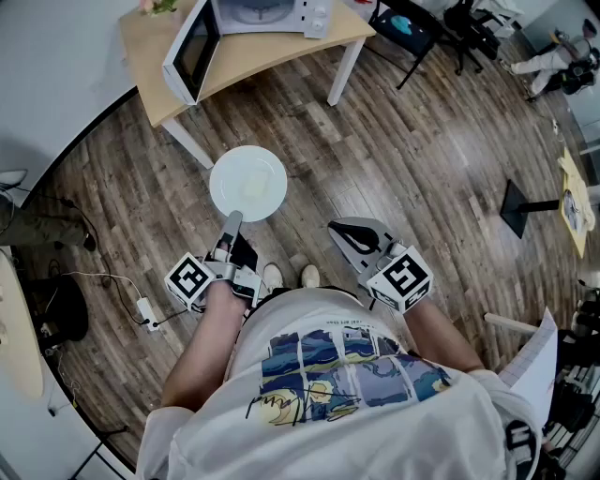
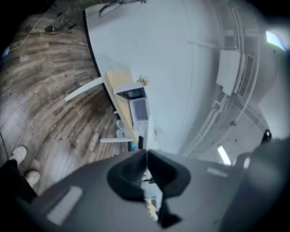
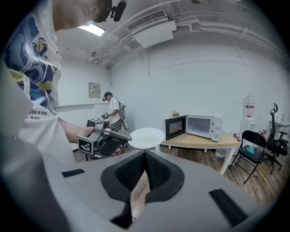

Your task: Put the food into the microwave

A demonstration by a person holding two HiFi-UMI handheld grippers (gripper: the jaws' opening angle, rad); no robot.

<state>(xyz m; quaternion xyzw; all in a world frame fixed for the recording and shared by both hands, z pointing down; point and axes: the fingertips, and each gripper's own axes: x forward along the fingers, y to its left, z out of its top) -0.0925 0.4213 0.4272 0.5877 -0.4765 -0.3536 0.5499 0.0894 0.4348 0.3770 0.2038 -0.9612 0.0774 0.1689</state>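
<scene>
A white plate with a pale bit of food hangs level over the wooden floor. My left gripper is shut on its near rim. In the right gripper view the plate shows with the left gripper clamped on its edge. The white microwave stands on a light wooden table ahead, its door swung open to the left. It also shows in the right gripper view, microwave. My right gripper is to the right of the plate, shut and holding nothing.
White table legs reach the floor ahead. Black chairs stand at the far right, a black stand to the right. Cables and a power strip lie on the floor at the left. Another person stands far off.
</scene>
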